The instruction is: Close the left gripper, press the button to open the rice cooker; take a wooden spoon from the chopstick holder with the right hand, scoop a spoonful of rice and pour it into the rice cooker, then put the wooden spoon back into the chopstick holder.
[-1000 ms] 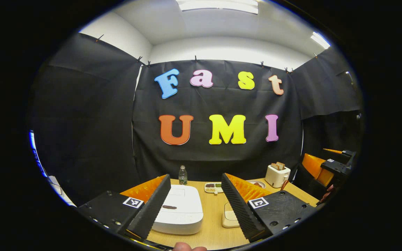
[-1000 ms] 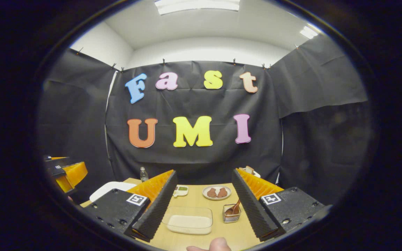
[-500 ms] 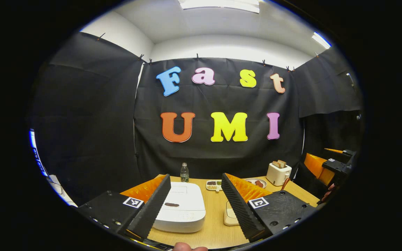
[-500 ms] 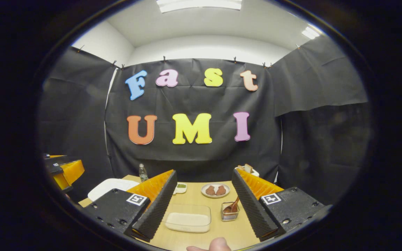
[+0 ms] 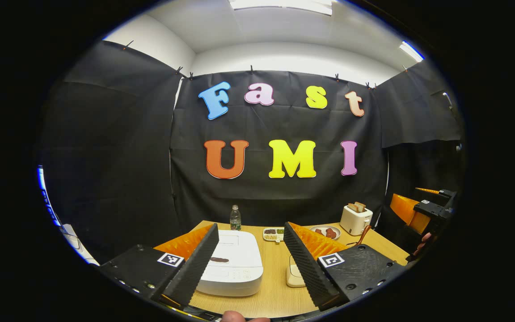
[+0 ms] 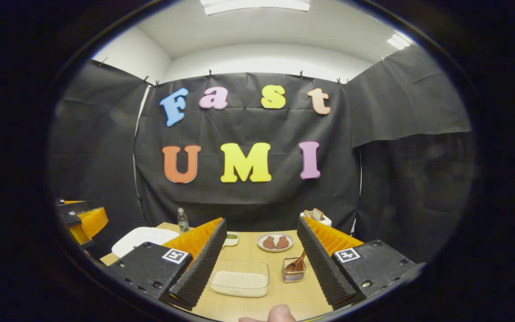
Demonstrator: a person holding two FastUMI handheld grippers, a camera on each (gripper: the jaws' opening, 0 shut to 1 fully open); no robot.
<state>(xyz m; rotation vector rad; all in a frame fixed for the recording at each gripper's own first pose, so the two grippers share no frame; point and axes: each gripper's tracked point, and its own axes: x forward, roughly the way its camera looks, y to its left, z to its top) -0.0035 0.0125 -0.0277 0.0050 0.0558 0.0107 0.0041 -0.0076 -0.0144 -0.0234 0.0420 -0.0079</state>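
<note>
**A:** Which step is in hand?

**B:** The first, I'd say, and not yet begun. In the left gripper view the left tongs (image 5: 251, 259) stand spread wide at the bottom of the frame, holding nothing. The white rice cooker (image 5: 233, 261) sits lid down on the worktop (image 5: 273, 293), lower centre, partly behind the left-hand finger.

**A:** And the right?

**B:** In the right gripper view the right tongs (image 6: 262, 255) are also spread and empty. Between them, lower centre, lies a clear rice container (image 6: 239, 279); just right of it stands the chopstick holder (image 6: 294, 272) with the wooden spoon (image 6: 297, 264) leaning in it.

**A:** What does the next move call for?

**B:** Likely pressing the left tongs together, then bringing them down on the cooker's button.

**A:** Anything unclear?

**B:** The button itself: a dark mark on the lid may be it, but I cannot tell. The holder is small, and fisheye bending blurs the edges.
</note>
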